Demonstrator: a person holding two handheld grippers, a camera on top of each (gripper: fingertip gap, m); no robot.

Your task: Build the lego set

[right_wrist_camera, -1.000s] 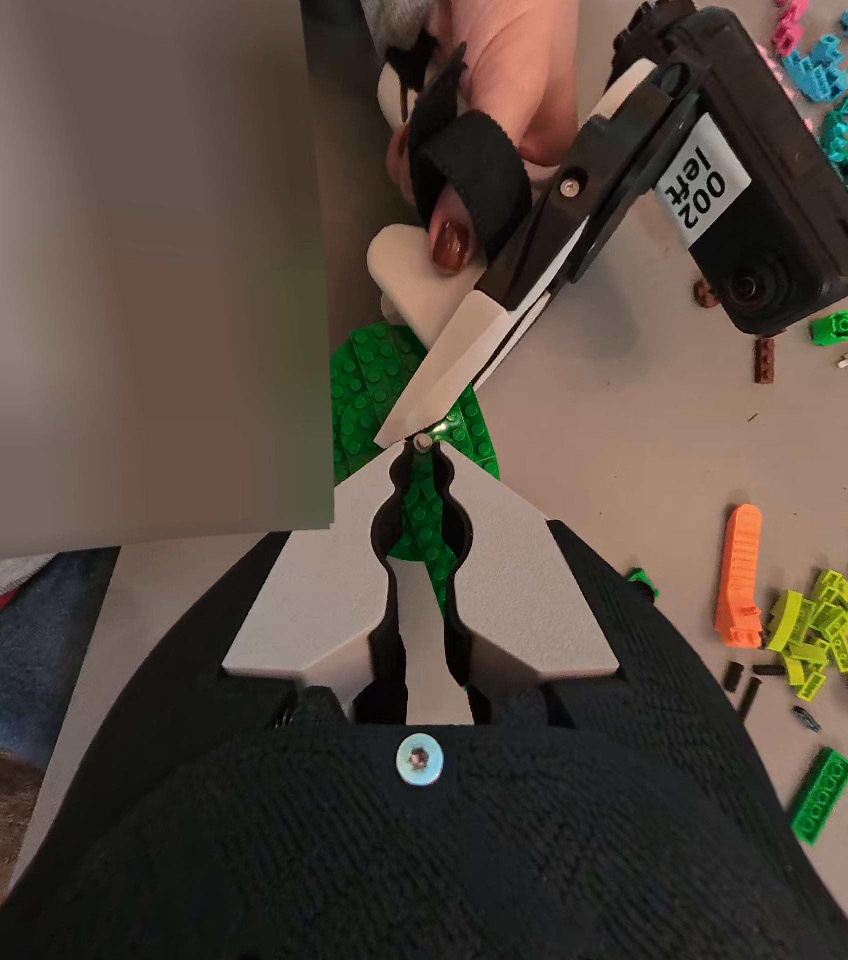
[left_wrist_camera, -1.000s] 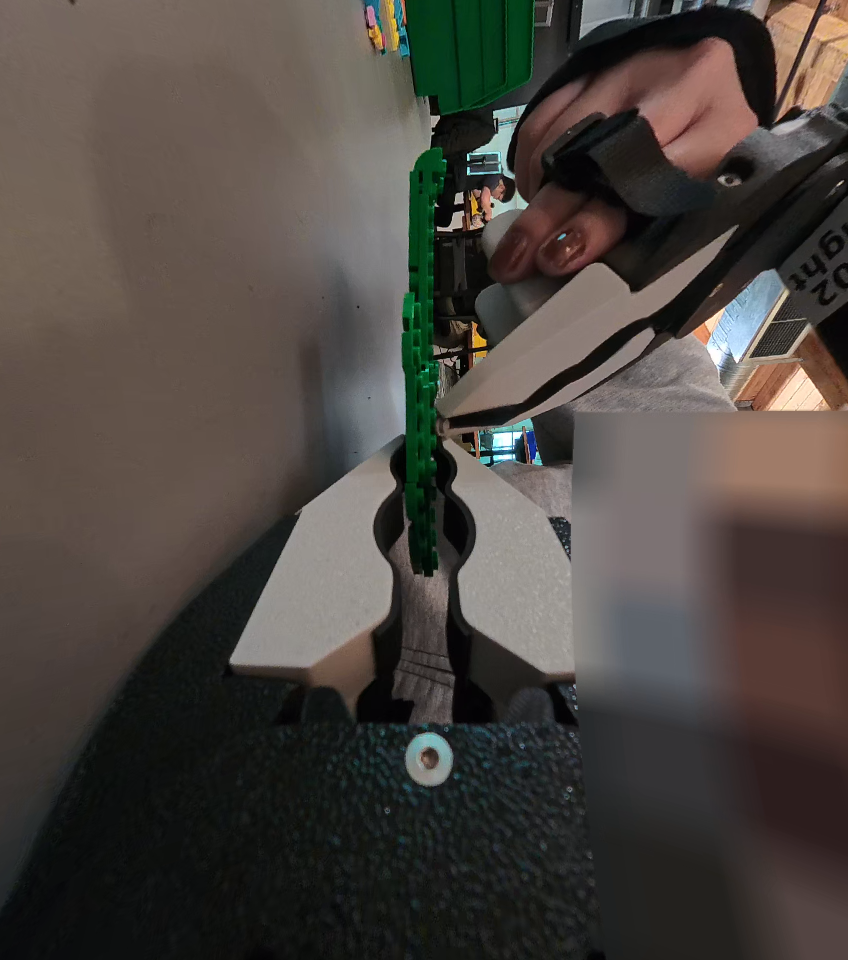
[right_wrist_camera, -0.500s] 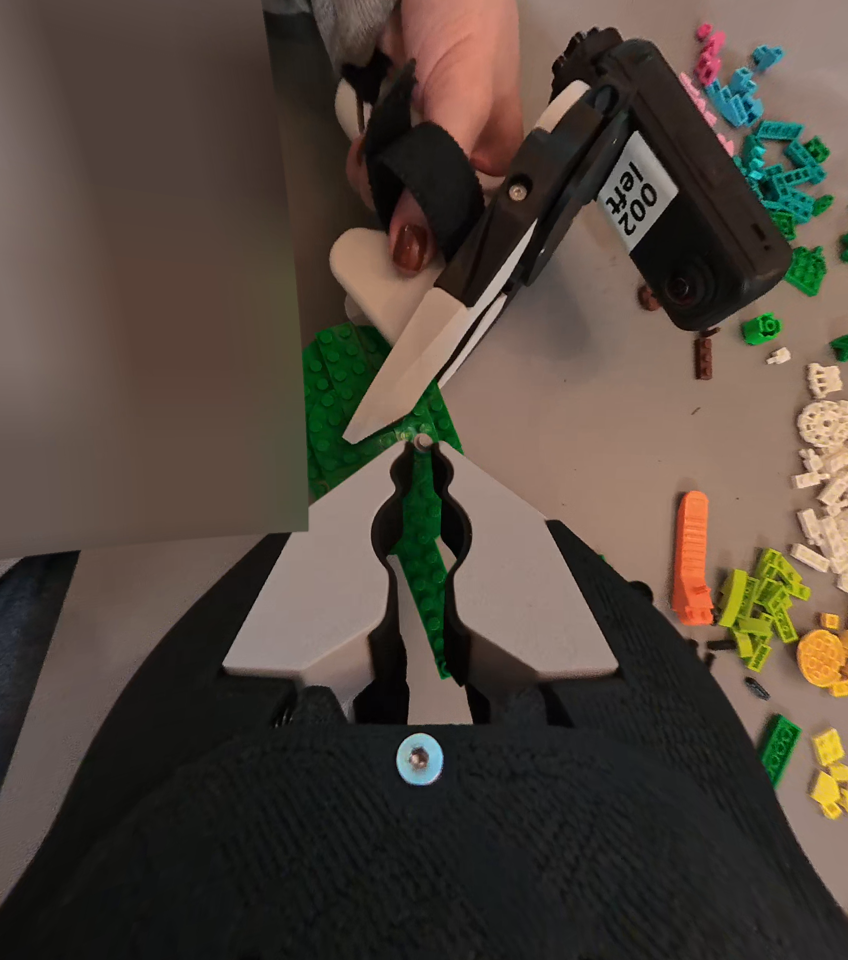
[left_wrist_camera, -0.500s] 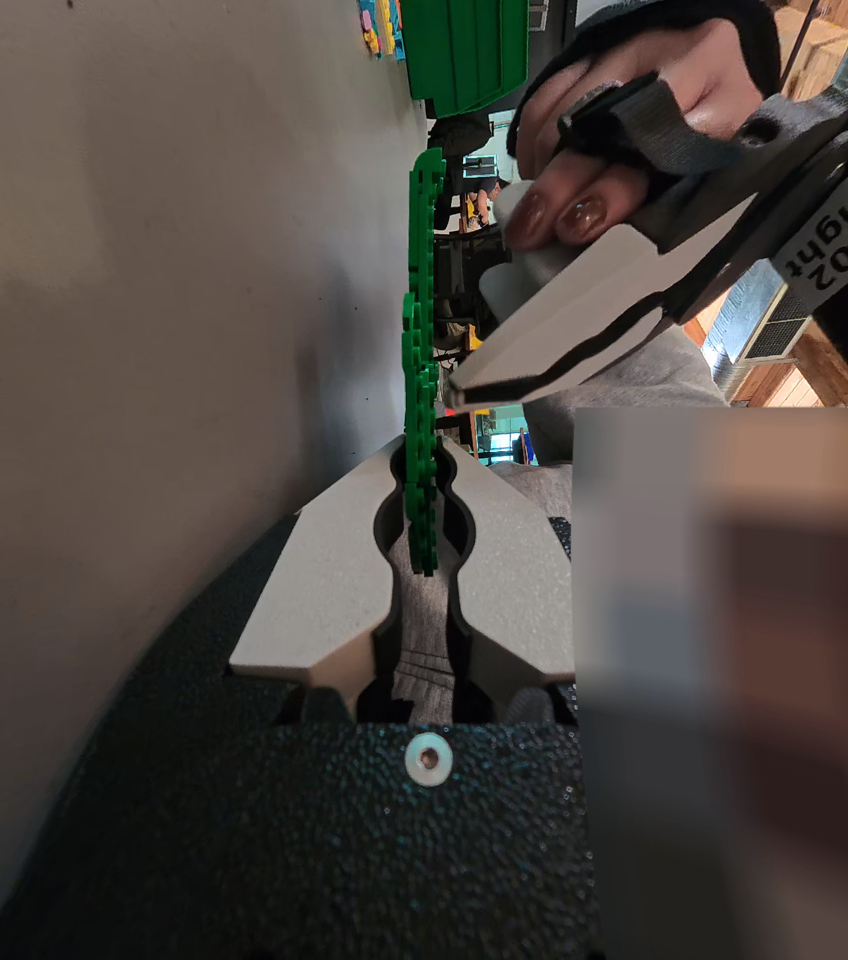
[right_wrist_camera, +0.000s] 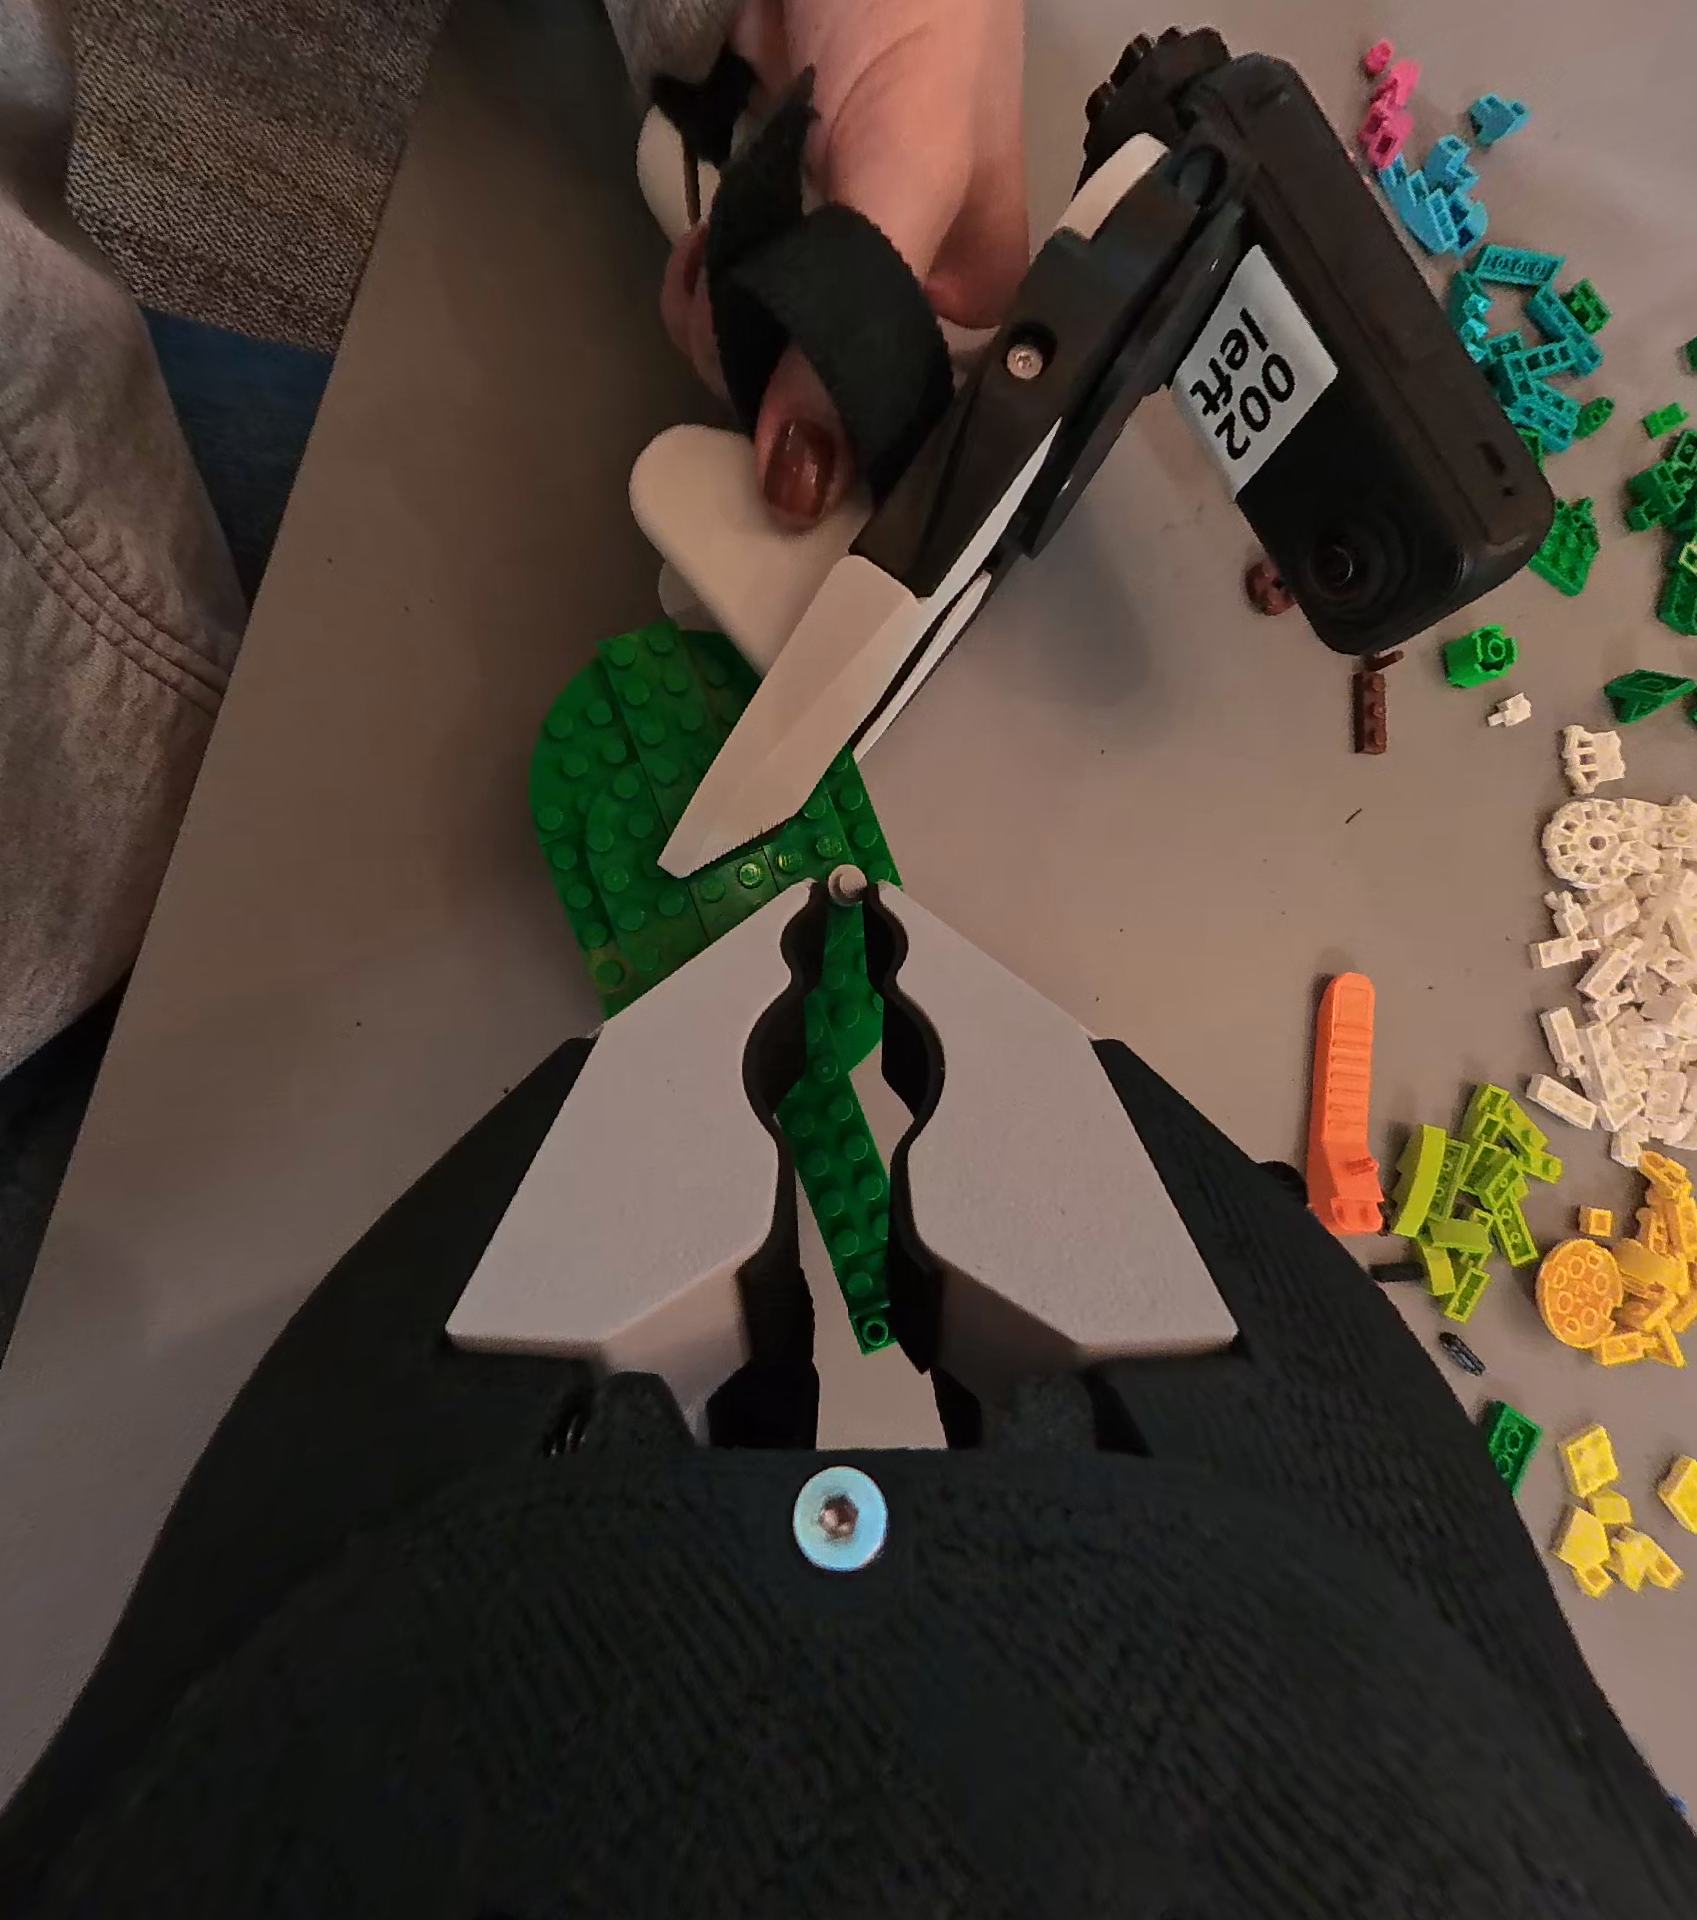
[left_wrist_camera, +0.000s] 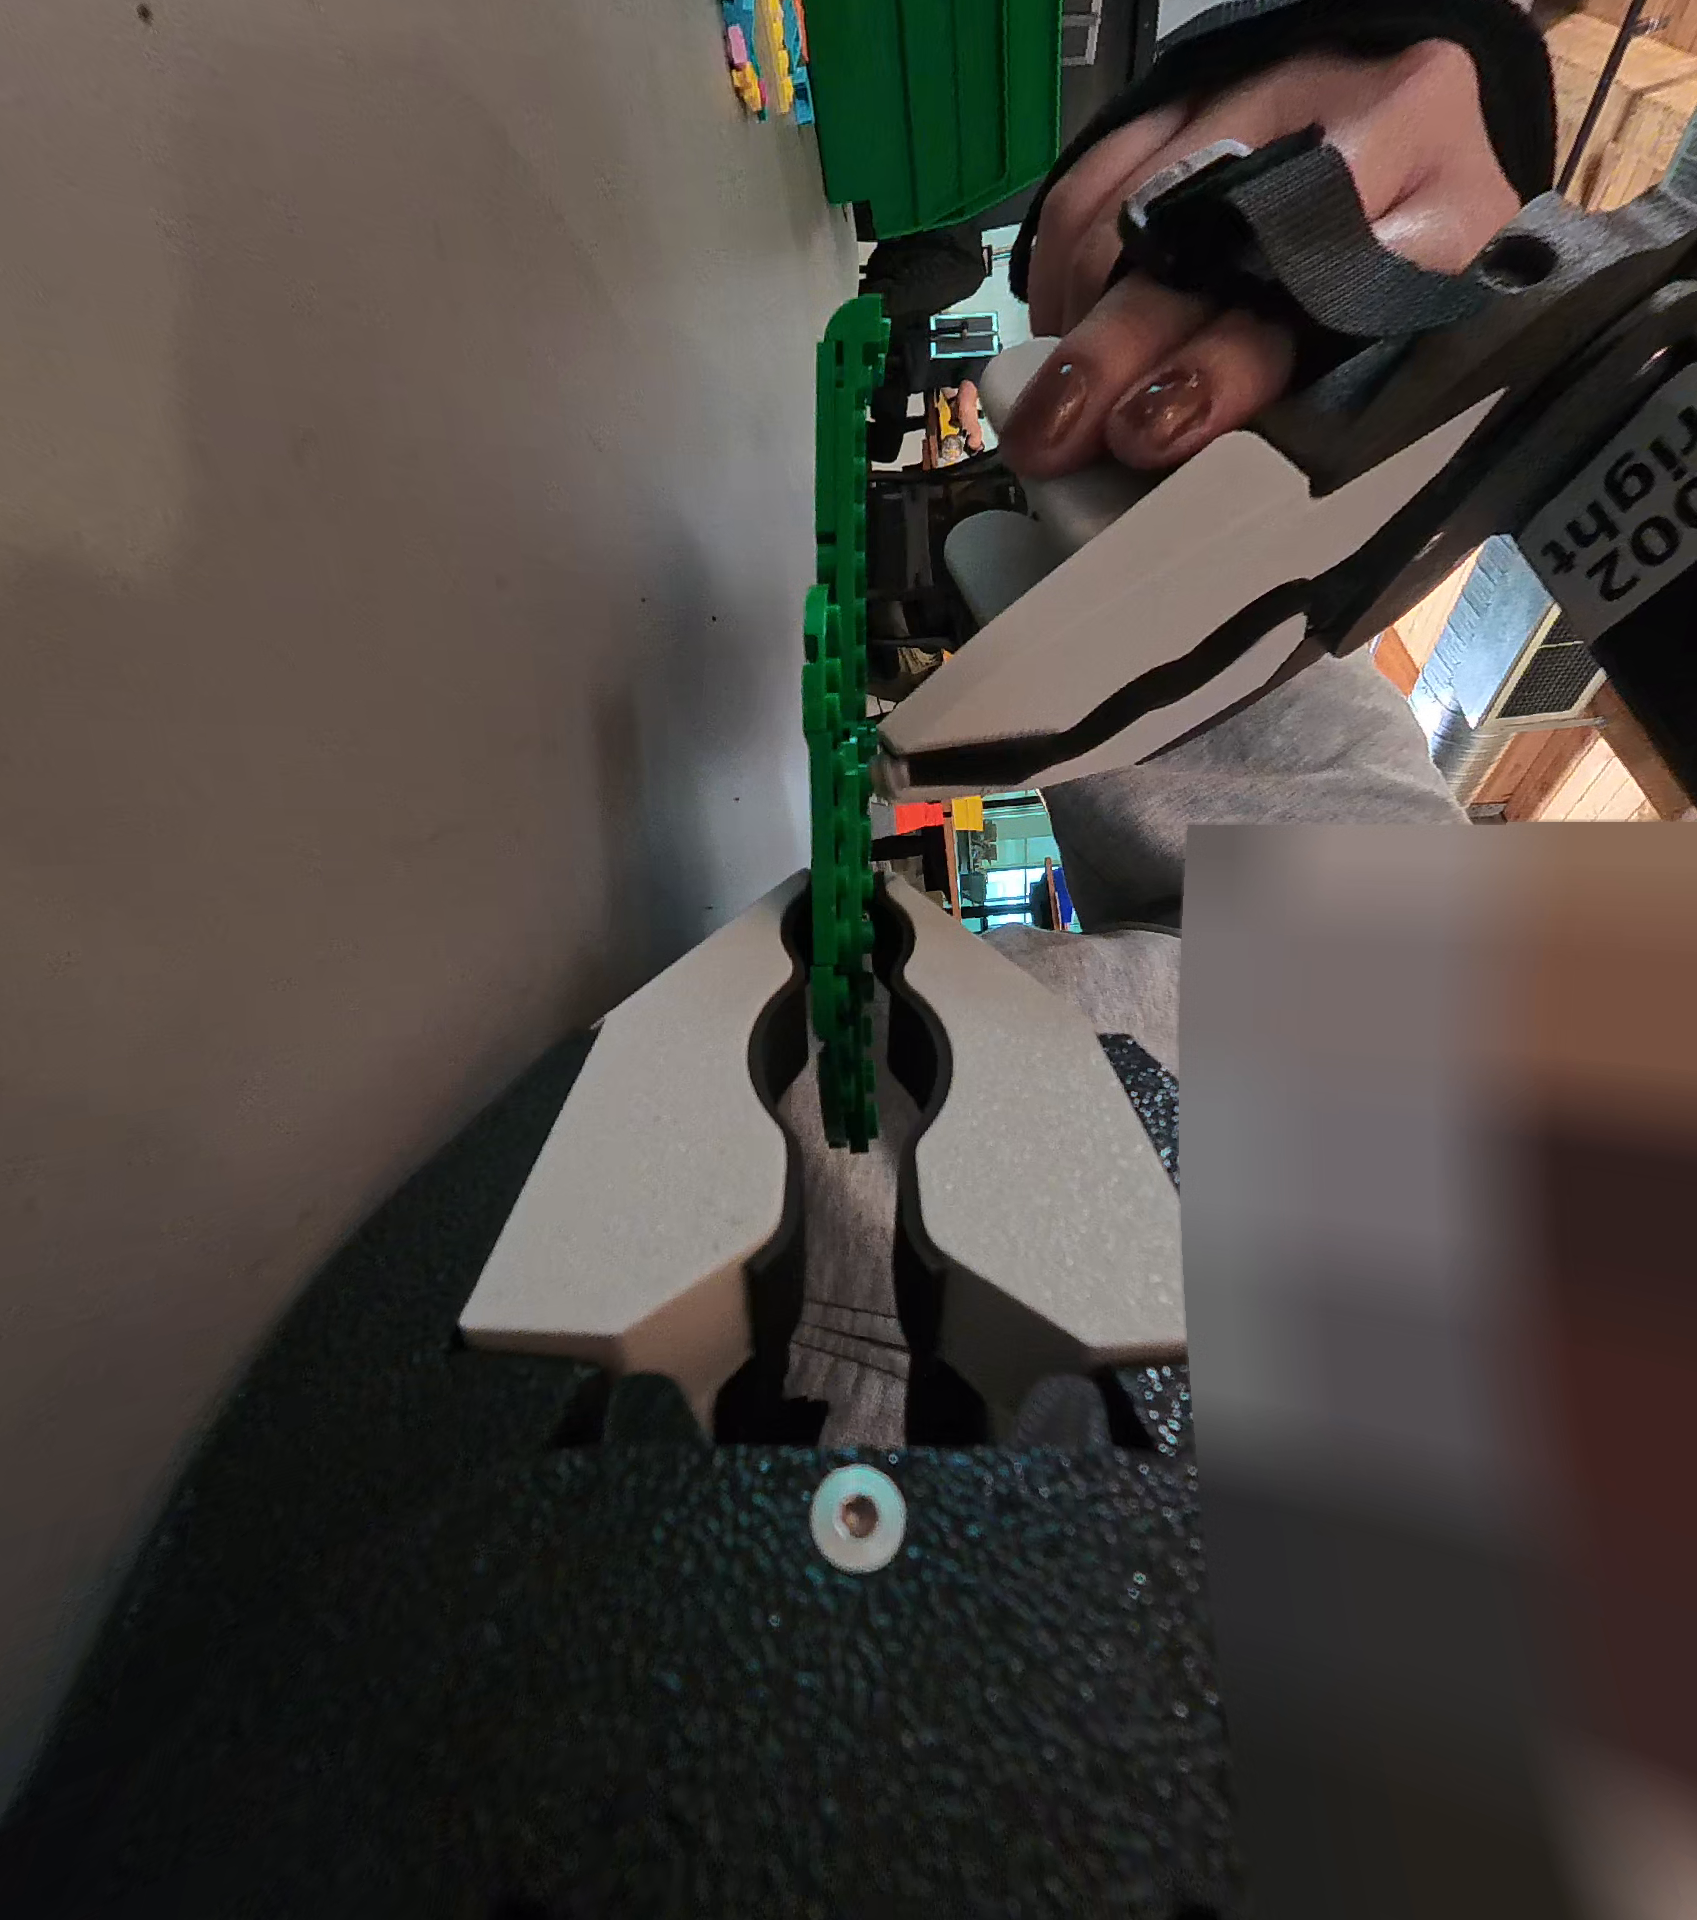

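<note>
Left gripper clenched on green plate assy edge; right gripper pinching small grey stud vs. plate; grey table.

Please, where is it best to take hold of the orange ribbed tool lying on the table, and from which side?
Probably across the middle of the orange ribbed tool, coming from above, one finger on each long side. It lies flat on the table, long and narrow, and both long edges look free; the lime bricks crowd only its lower end.
</note>
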